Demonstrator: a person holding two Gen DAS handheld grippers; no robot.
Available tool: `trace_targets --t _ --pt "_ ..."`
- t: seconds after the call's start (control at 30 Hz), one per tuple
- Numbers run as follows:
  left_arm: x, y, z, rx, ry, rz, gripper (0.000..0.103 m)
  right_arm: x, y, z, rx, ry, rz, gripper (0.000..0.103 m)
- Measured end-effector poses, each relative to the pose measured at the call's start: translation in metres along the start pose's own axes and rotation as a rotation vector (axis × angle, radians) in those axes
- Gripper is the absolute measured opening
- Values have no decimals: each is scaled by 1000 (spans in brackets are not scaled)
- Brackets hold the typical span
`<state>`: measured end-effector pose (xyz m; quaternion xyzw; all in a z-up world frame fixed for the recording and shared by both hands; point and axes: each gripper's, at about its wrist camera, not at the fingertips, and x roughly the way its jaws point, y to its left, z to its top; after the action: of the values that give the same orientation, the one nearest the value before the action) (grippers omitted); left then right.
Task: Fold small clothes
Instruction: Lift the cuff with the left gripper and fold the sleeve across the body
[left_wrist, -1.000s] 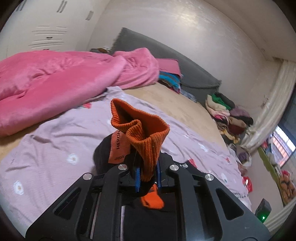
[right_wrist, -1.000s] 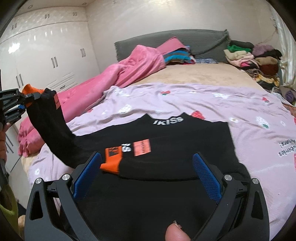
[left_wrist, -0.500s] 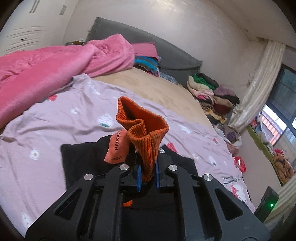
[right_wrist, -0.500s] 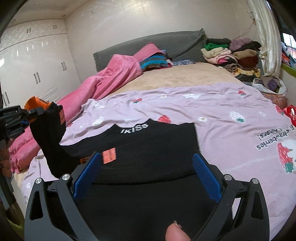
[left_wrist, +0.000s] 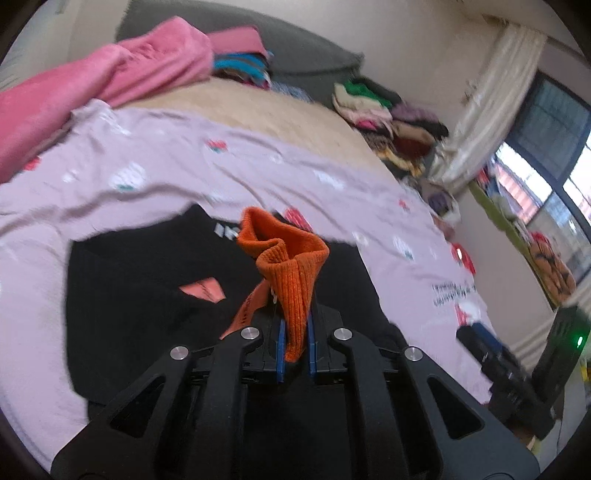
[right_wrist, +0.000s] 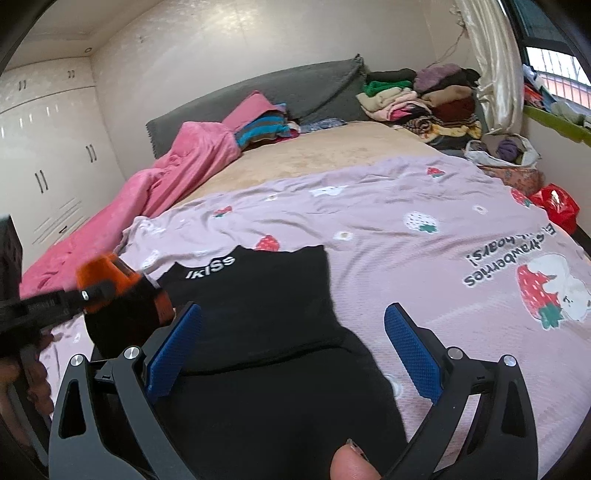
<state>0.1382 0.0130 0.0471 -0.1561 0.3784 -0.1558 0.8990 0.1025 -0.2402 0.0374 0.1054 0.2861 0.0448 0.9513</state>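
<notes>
Meanwhile the left gripper (left_wrist: 294, 345) is clamping the orange ribbed cuff (left_wrist: 291, 273) of a black garment (left_wrist: 140, 280), its blue pads pressed tight on the knit with the cuff sticking up above them. An orange label (left_wrist: 248, 308) is hanging just beside the cuff. The garment itself is lying spread on a lilac strawberry-print sheet (right_wrist: 424, 206) that is covering the near part of the bed, its white-lettered collar (right_wrist: 210, 266) facing the headboard. In the right wrist view the sleeve is being held raised at the garment's left edge, where the left gripper (right_wrist: 96, 291) is showing blurred, with a hand (right_wrist: 35, 380) behind it.

The right gripper (right_wrist: 291, 350) is hovering over the body of the black garment with its jaws standing wide apart and nothing between the pads; a fingertip (right_wrist: 351, 463) is showing at the bottom edge.

Around the work, a pink blanket (right_wrist: 147, 195) is lying bunched along the left side of the bed, a heap of folded clothes (right_wrist: 421, 99) is sitting against the grey headboard (right_wrist: 288, 92) on the right, and white wardrobe doors (right_wrist: 48, 155) are lining the wall on the left. A curtain (left_wrist: 487, 99) is hanging by the window, and a red bag (right_wrist: 556, 206) is lying off the sheet's far right edge.
</notes>
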Motion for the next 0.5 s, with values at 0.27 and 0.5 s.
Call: trace_targets --t 0.27,0.5 --pt "39 -19 -27 92 118 -40 3 1 -18 0 28 3 -48 98" --pt "64 -27 -51 163 236 -97 27 10 -31 -2 74 43 -86 98"
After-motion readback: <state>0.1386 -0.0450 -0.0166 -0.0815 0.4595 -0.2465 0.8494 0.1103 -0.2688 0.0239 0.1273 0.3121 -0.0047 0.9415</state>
